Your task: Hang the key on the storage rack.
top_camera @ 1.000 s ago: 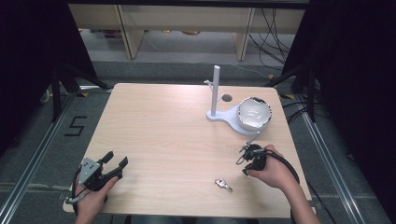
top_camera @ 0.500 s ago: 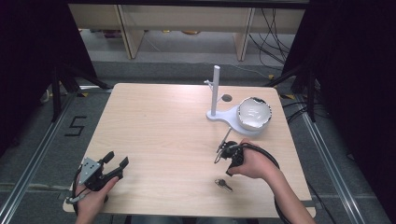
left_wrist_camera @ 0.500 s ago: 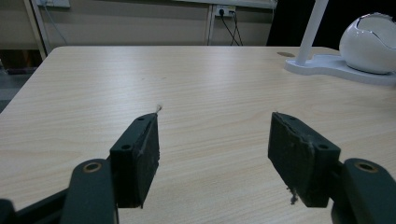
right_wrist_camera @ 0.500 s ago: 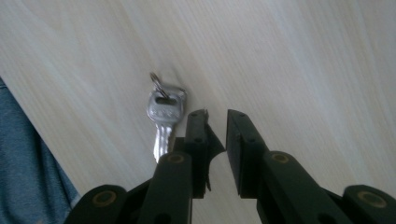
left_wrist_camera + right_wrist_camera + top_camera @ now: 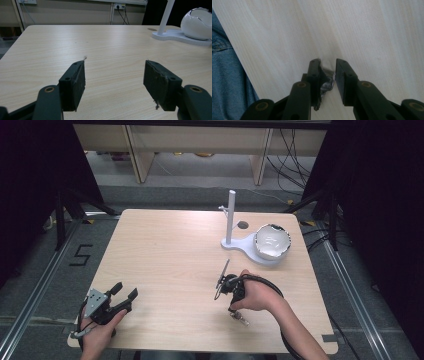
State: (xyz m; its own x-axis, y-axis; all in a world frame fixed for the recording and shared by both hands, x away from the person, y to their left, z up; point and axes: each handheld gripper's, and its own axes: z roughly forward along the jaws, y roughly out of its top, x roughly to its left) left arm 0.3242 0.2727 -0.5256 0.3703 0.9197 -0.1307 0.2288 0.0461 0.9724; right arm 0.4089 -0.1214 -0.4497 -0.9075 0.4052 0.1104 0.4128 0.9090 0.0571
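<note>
A small metal key (image 5: pixel 327 81) lies on the light wooden table (image 5: pixel 170 255), near its front edge (image 5: pixel 240 319). My right gripper (image 5: pixel 328 72) points down over the key, which sits between the narrowly parted jaws. It rests close against the left pad, with a slit of table showing at the right pad. These jaws have just been opening. In the high view the right gripper (image 5: pixel 234 310) is largely covered by the hand. My left gripper (image 5: pixel 125 291) rests at the front left corner, open and holding nothing (image 5: pixel 115 75).
A white stand with an upright post (image 5: pixel 230 220) and a white bowl (image 5: pixel 272 241) sits at the back right; the left gripper view shows the post (image 5: pixel 165 17) and bowl (image 5: pixel 197 20). Blue denim (image 5: pixel 227 75) lies past the table edge.
The right hand has moved left and toward the front edge, so its gripper now stands over the key. The left gripper has stayed put.
</note>
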